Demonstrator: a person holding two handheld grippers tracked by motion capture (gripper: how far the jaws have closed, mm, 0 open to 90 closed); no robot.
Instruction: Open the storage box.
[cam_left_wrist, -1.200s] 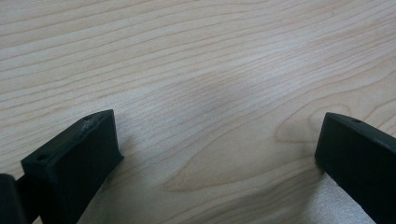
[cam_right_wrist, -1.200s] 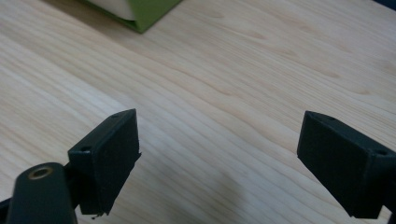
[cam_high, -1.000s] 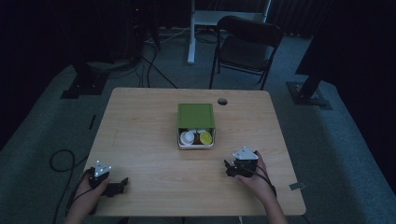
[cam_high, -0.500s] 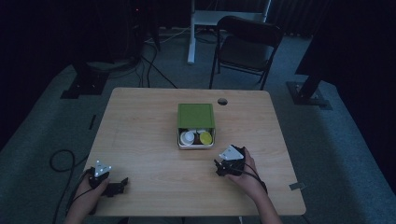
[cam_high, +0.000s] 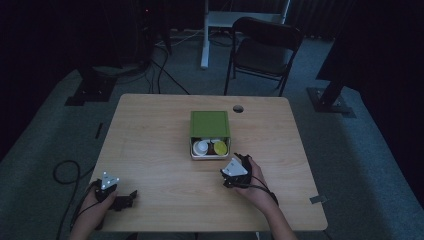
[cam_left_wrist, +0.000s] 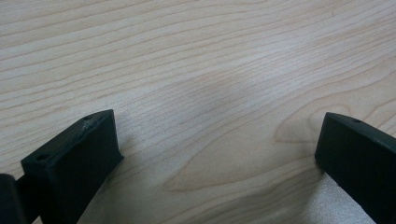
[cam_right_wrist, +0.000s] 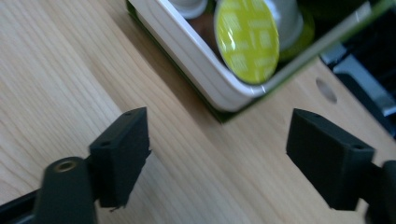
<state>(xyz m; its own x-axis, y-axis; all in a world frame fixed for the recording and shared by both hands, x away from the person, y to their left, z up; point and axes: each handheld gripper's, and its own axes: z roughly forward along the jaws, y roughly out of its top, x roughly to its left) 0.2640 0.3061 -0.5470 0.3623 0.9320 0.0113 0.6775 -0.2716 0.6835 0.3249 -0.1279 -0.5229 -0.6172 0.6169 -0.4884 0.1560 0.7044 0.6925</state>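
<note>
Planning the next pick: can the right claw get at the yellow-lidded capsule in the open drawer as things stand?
Probably yes. The right claw stands open just short of the drawer's white rim, the yellow-lidded capsule lies exposed near that corner, and only bare table lies between.

No legible text, brand, number or sign found. The yellow capsule lid (cam_right_wrist: 246, 39), in the white tray (cam_right_wrist: 196, 65) at the table's middle, bears a pale repeated pattern, too blurred to read.
</note>
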